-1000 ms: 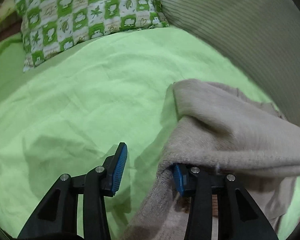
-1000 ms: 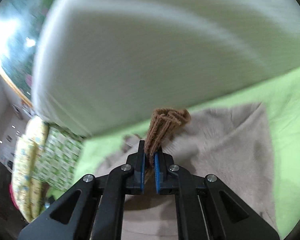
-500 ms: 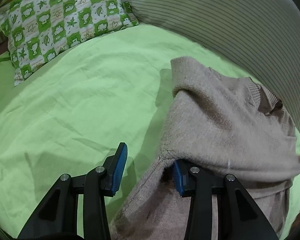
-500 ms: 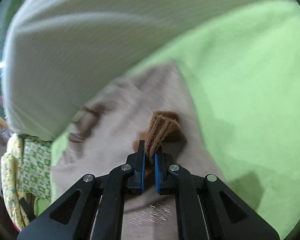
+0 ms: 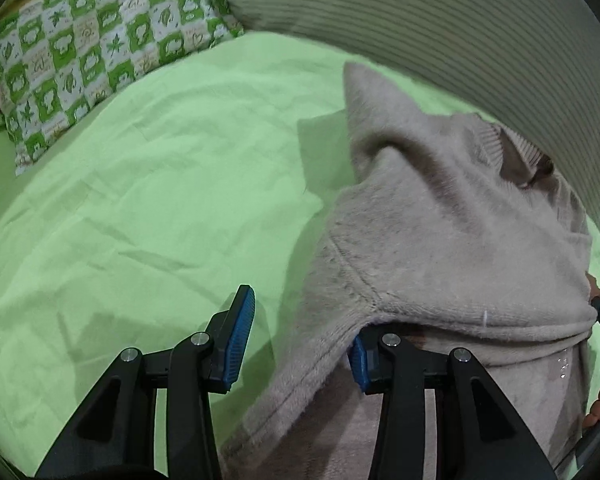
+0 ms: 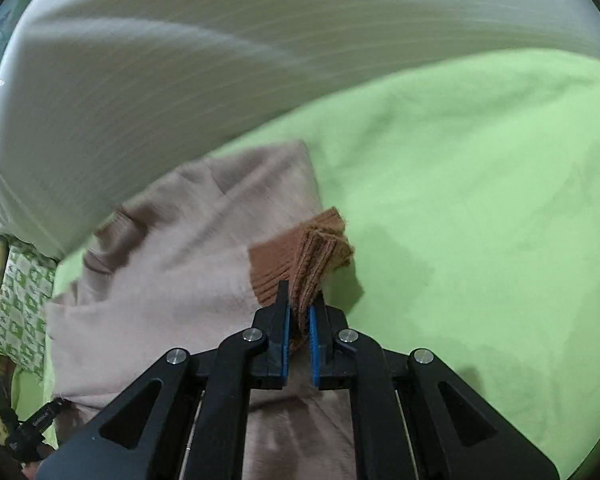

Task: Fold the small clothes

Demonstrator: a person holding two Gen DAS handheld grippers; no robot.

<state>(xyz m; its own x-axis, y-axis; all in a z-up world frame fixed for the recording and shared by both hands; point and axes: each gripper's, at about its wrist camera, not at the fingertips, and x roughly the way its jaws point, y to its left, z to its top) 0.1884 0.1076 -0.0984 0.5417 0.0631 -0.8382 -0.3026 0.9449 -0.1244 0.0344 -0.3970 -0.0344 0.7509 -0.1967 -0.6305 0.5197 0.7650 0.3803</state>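
The right tool (image 6: 299,322) is clenched on the brown ribbed hem (image 6: 300,258) of the beige sweater (image 6: 172,264), which lies on the green bedsheet (image 6: 480,184) ahead and to its left. The left tool (image 5: 300,344) stands released, jaws apart, one finger (image 5: 358,362) tucked under a draped fold of the sweater (image 5: 440,240). A checked pillow (image 5: 84,56) lies well ahead of it, to the left.
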